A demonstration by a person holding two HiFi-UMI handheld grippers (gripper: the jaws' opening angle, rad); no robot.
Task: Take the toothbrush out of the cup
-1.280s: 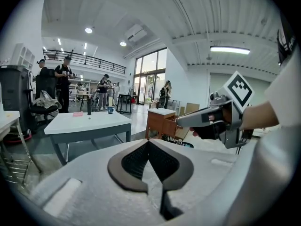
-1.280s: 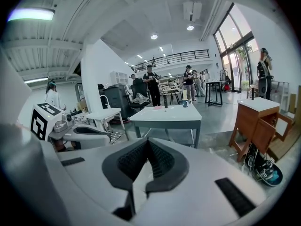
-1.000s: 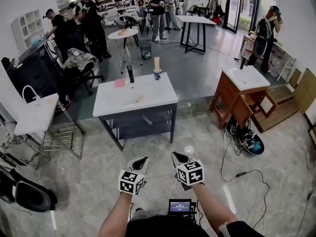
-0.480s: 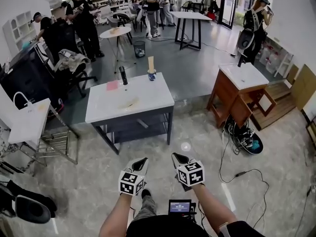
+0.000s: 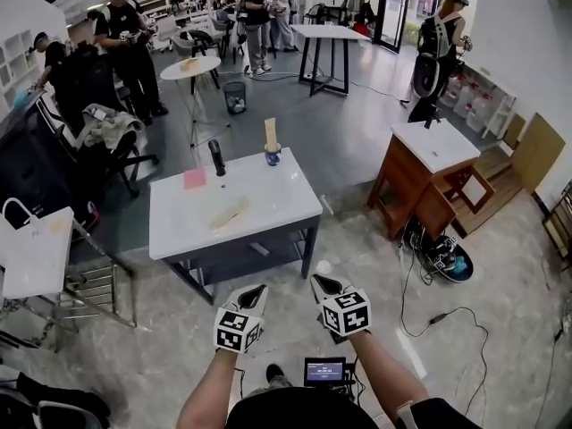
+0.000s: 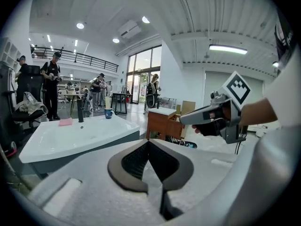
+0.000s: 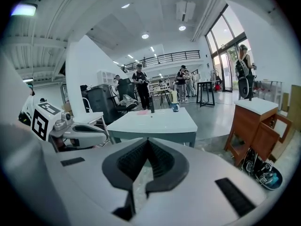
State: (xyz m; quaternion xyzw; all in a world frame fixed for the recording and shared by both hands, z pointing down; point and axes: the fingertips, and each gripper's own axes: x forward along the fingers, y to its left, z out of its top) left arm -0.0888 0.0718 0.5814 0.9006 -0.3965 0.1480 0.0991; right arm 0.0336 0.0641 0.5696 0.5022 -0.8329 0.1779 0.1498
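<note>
Two grippers sit low and side by side above the tiled floor [image 5: 375, 239], well short of the white table [image 5: 268, 213]. The left gripper [image 5: 255, 291] has its fingers [image 6: 134, 161] pressed together with nothing between them. The right gripper [image 5: 323, 284] also has its fingers [image 7: 129, 161] closed and empty. The toothbrush [image 5: 270, 133] stands upright in the blue cup [image 5: 273, 157] at the far edge of the table, just right of the black tap [image 5: 217, 157]. A pink pad [image 5: 195, 179] lies left of the tap. Both grippers point toward the table, and neither is near the cup.
</note>
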